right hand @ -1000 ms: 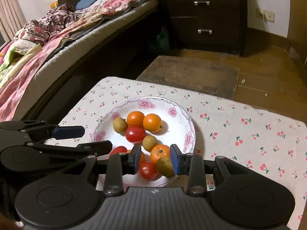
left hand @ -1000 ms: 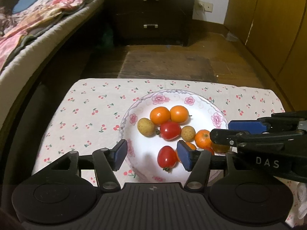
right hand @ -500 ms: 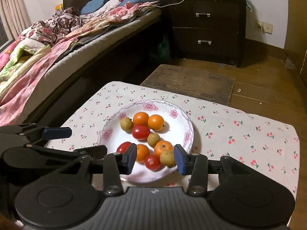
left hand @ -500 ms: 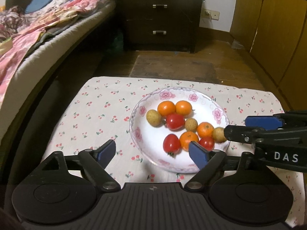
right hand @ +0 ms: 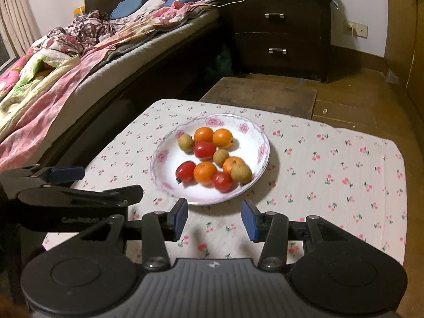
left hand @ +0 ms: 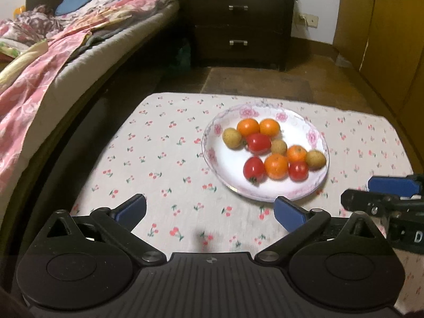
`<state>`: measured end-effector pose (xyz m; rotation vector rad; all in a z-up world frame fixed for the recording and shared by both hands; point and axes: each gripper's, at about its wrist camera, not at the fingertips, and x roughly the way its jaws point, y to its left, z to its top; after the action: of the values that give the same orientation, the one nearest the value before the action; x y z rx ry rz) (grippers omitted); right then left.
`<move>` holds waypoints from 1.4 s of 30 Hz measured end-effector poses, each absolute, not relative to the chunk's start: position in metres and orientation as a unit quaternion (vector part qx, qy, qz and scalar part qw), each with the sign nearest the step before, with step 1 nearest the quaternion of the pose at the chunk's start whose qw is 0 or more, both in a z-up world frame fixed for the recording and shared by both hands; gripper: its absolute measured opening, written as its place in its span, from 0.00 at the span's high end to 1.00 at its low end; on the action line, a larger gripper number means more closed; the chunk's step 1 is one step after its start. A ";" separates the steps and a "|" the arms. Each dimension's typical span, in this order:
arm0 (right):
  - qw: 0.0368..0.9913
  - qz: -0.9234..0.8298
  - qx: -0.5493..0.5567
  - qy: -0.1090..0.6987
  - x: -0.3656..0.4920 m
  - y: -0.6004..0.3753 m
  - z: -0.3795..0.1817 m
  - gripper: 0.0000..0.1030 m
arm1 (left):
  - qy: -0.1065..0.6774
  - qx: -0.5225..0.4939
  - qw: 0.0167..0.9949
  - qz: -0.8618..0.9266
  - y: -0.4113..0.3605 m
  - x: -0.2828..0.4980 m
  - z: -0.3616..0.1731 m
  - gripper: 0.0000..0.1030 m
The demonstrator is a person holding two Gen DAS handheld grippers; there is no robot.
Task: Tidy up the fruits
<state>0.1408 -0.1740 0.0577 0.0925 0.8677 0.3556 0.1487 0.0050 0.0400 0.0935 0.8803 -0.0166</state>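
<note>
Nine or so small fruits, slightly blurred, sit heaped in the plate just beyond both empty grippers, left gripper having just spread its jaws wide, right gripper narrower—round, light, roll-prone, tomatoes soft, so pinch gently across the middle.

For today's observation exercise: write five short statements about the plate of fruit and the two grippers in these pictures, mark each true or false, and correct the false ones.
1. The plate holds four orange fruits. True.
2. The left gripper grips a red tomato. False: its jaws, which have just been opening, stand wide with nothing between them.
3. All the fruit lies on the plate. True.
4. The tablecloth is plain white. False: it has a small cherry print.
5. The right gripper touches the plate. False: it is open, short of the near rim.
</note>
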 end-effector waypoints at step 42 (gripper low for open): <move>0.886 0.162 0.057 0.430 0.046 -0.173 0.059 0.49 | 0.419 0.075 0.905 -0.014 -0.006 0.057 0.048 0.00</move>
<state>0.0462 -0.1735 0.0585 0.1192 0.8937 0.3365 0.0573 -0.0065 0.0480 0.1556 0.8652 -0.0298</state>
